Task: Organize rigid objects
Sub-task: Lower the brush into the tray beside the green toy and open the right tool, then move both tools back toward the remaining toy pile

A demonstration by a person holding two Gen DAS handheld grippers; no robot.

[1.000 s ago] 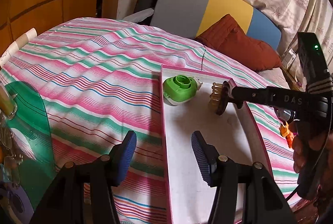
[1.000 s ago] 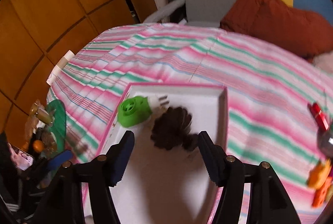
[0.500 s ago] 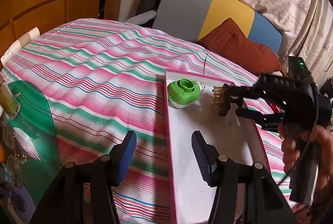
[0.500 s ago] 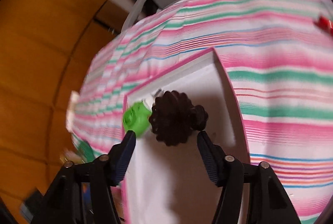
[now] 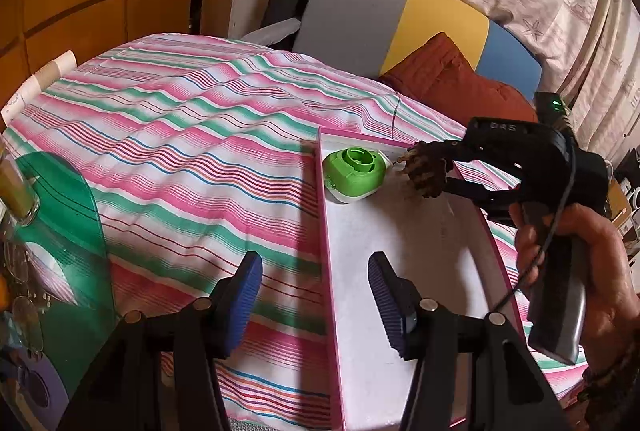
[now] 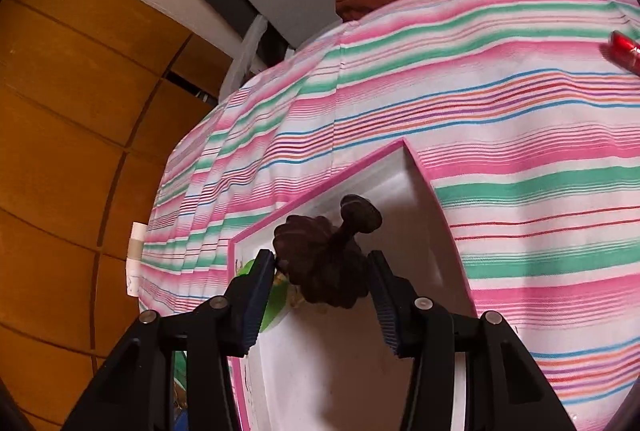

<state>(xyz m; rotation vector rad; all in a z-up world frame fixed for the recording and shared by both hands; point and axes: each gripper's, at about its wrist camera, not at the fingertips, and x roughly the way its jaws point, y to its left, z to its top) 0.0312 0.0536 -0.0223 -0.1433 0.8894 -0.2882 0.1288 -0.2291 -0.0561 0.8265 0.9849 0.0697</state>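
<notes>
A white tray with a pink rim [image 5: 332, 271] lies on the striped cloth. A green round device [image 5: 354, 171] sits in its far left corner. My right gripper [image 5: 430, 171] reaches in from the right and holds a dark brown scalloped brush [image 5: 426, 173] just beside the green device, low over the tray. In the right wrist view the brush [image 6: 324, 271] sits between the fingers [image 6: 256, 295] and the tray [image 6: 424, 191] is below. My left gripper [image 5: 316, 295] is open and empty, straddling the tray's left rim near its front.
A green mat [image 5: 60, 239] with a glass [image 5: 16, 191] and other small items lies at the left edge. A red item [image 6: 624, 47] lies on the cloth at the right. A rust cushion [image 5: 452, 83] and a chair stand behind the table.
My right gripper has carried the brush left and down, close to the green device, and tilted. The left gripper has hardly moved.
</notes>
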